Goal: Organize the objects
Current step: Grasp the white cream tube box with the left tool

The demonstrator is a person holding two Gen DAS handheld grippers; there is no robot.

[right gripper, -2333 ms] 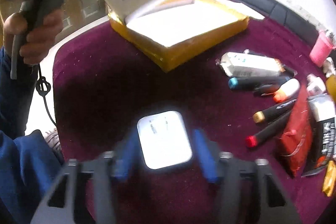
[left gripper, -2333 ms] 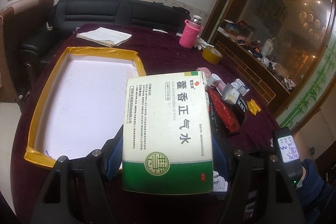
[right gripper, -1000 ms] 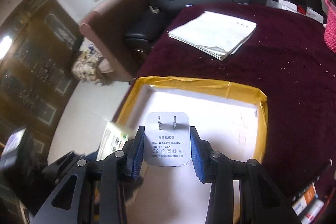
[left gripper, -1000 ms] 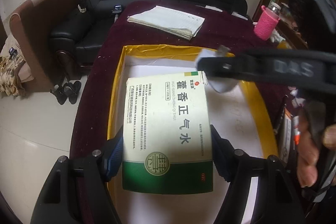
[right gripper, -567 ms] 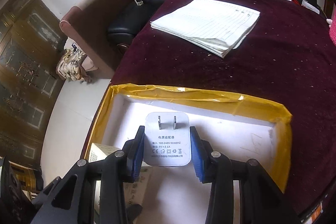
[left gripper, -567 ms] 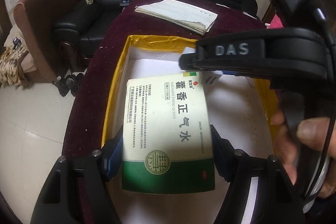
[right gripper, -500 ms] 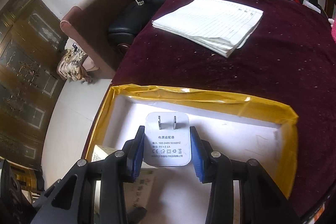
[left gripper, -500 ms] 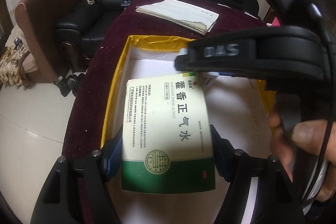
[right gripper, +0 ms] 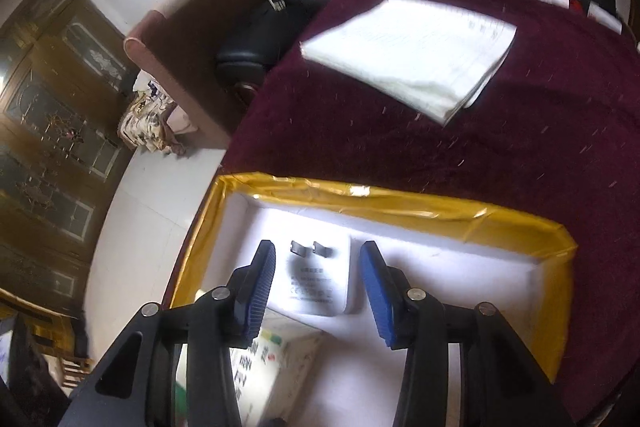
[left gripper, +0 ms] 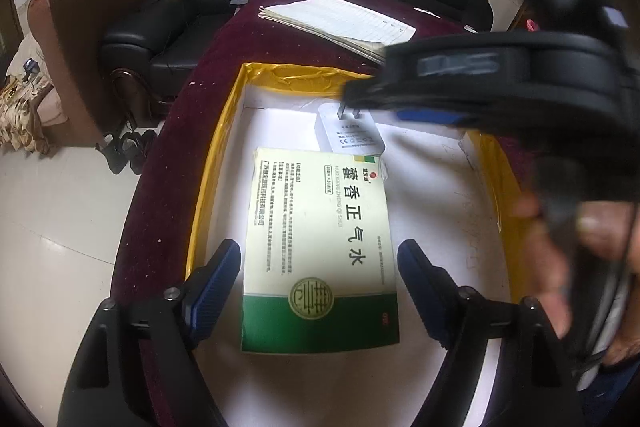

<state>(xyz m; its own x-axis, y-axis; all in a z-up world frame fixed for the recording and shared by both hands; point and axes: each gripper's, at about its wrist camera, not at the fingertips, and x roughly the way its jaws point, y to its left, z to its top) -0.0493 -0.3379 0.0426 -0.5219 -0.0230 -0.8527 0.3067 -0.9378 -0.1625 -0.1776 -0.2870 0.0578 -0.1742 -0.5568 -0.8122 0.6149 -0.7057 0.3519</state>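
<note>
Jaws of left gripper [left gripper: 320, 259] and right gripper [right gripper: 318, 267] stand apart, gripping nothing; medicine box [left gripper: 320, 251] marked "HUO XIANG ZHENG QI SHUI" and power adapter [right gripper: 318, 277] at its 12 o'clock lie in yellow-taped tray [left gripper: 208, 187].

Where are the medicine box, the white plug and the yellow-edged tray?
medicine box [left gripper: 320, 247], left wrist view, middle of its printed face.
white plug [right gripper: 316, 281], right wrist view, its labelled face.
yellow-edged tray [left gripper: 208, 179], left wrist view, its left rim.
</note>
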